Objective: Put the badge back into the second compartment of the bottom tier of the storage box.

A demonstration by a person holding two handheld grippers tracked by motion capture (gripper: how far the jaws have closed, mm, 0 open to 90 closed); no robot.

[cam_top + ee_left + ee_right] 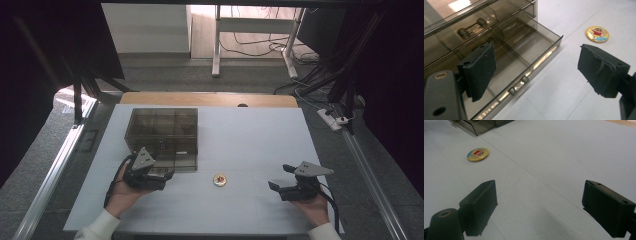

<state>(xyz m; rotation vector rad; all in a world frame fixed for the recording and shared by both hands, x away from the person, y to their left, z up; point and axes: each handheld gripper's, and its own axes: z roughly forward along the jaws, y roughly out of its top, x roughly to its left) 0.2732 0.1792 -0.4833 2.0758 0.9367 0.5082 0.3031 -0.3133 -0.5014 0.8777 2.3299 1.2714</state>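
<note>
A small round yellow badge with a red-and-blue cartoon figure printed on it [219, 180] lies flat on the white tabletop [250, 135], near the front edge and roughly midway between the two grippers, touched by neither. Just to its left and a little farther back stands a smoky-brown translucent plastic drawer cabinet [165, 131], whose bottom drawer [524, 53] is pulled out toward the person; in the left gripper view that drawer shows a bare floor, thin dividers and a small two-knobbed bar handle [518, 85] on its front wall, while a closed drawer above it carries a like handle. The badge sits apart from the drawer's near corner, on the bare table. The left gripper [162, 175], black with a grey three-cornered plate on top, is held by a hand in a white sleeve at the front of the cabinet; its jaws stand wide apart and grasp nothing, one pad [480, 71] poised over the open drawer and the other out over the table. The right gripper [281, 177], of the same make, hovers at the right front of the table, well apart from the badge; its jaws are likewise spread wide and empty, pointing across the tabletop toward the badge and the cabinet's corner.
</note>
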